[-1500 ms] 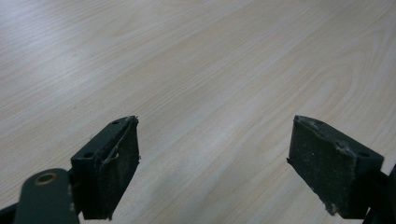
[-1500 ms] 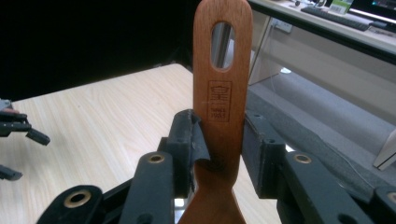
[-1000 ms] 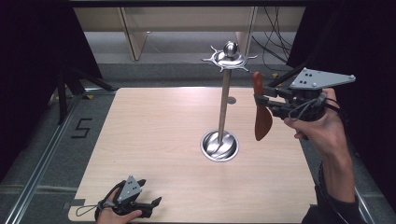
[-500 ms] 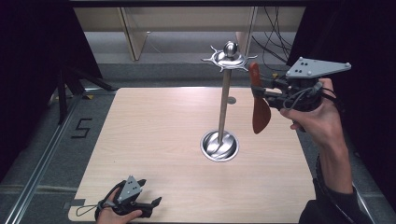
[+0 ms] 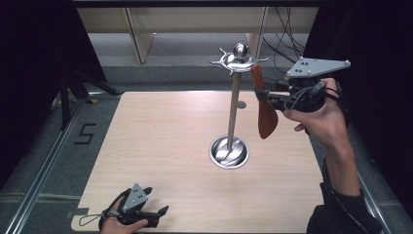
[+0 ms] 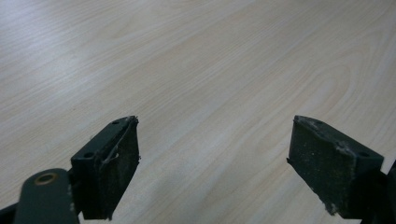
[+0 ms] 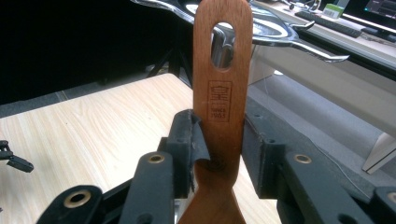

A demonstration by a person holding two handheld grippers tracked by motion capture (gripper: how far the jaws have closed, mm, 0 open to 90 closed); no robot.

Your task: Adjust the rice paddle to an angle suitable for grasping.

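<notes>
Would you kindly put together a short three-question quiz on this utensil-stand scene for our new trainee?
1. True or false: the right gripper is shut on the wooden spatula.
2. Which end of the spatula is up beside the hooks of the metal stand: A) the broad blade, B) the handle end with the slot, C) neither, it lies flat on the table?
3. Fill in: the left gripper rests low at the near edge of the wooden table with its jaws ____.

Key
1. True: both pads press on the handle.
2. B: the slotted end is level with the hooks, not yet hung on one.
3. Open, with nothing between them.
</notes>
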